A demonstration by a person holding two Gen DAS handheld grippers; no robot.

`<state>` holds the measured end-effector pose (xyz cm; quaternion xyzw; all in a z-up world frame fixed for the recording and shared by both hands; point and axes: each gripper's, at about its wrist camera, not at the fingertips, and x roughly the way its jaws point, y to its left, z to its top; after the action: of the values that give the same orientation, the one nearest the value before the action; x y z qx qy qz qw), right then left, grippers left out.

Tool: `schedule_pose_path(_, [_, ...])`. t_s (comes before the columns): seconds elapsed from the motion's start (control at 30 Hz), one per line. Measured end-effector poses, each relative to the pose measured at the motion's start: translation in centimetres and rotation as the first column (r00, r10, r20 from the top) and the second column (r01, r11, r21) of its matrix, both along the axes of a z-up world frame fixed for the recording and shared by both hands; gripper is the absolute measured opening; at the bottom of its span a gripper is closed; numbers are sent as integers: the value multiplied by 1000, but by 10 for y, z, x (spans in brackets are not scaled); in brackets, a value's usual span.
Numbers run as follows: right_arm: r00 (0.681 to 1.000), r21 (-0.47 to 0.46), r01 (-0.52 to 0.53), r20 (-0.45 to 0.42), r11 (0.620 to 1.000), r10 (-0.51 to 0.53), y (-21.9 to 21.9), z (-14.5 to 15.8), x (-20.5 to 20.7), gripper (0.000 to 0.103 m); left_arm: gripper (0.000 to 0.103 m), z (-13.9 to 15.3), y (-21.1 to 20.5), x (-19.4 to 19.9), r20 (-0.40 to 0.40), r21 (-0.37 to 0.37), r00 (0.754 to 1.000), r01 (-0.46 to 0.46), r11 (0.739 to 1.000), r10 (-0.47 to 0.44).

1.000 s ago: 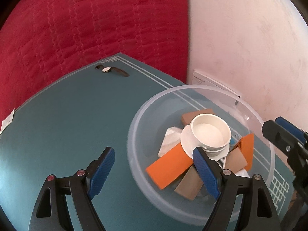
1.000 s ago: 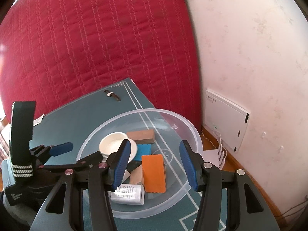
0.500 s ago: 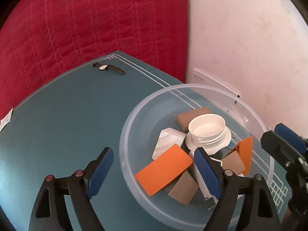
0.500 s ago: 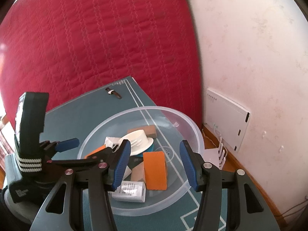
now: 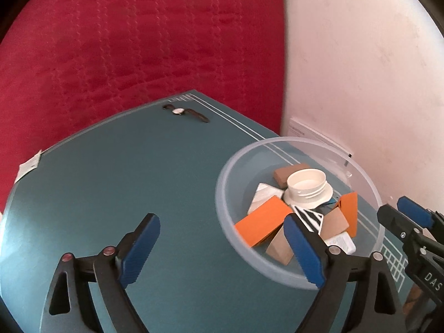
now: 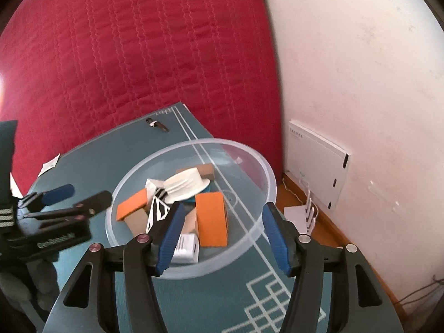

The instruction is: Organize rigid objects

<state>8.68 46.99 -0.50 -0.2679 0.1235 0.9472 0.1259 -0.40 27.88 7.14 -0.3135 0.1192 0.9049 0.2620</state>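
A clear plastic bowl (image 5: pixel 222 188) (image 6: pixel 270 177) stands on the teal mat (image 5: pixel 125 180) and holds several rigid pieces. Among them are a white flanged cup (image 5: pixel 308 188) (image 6: pixel 186 184), orange blocks (image 5: pixel 262 224) (image 6: pixel 212 219), brown blocks and a white box (image 6: pixel 187 248). My left gripper (image 5: pixel 222 249) (image 6: pixel 77 198) hovers at the bowl's left side. Its jaws are opening with nothing between them. My right gripper (image 6: pixel 223 237) (image 5: pixel 402 216) hangs over the bowl's near rim. Its jaws are opening too and press on nothing.
A wristwatch (image 5: pixel 186 112) (image 6: pixel 156 123) lies near the mat's far corner. A red quilted cover (image 5: pixel 138 41) rises behind the mat. A white wall with a white panel (image 6: pixel 316 163) is to the right. Bare mat stretches left of the bowl.
The left gripper has drawn back and left from the bowl and its jaws stand wider. The white cup has shifted among the pieces. The right jaws have widened.
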Motion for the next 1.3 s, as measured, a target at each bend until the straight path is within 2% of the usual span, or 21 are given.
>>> schedule_pose_path(0.27, [999,-5,-41,29,999,41,-12,-2,15,81,102,15,-24,17,-27,42,999,-26,999,27])
schedule_pose_path(0.43, [1000,-13,-17,24,1000,17,-12,0,25,86,103,26,-31,27,-59,48,998,-33,998,36])
schedule_pose_path(0.73, [997,59,-56,63,997,52,-24,-3,22,88,103,23,-25,36,-79,35,996,-24,999,27])
schedule_pose_path(1.0, [993,51,-56,106,997,50,-22,-10,11,88,103,21,-29,34,-63,28,997,-53,998,54])
schedule_pose_path(1.3, [988,84,-86,135,993,75,-29,-14,7,88,103,19,-30,38,-76,9,996,-47,999,48])
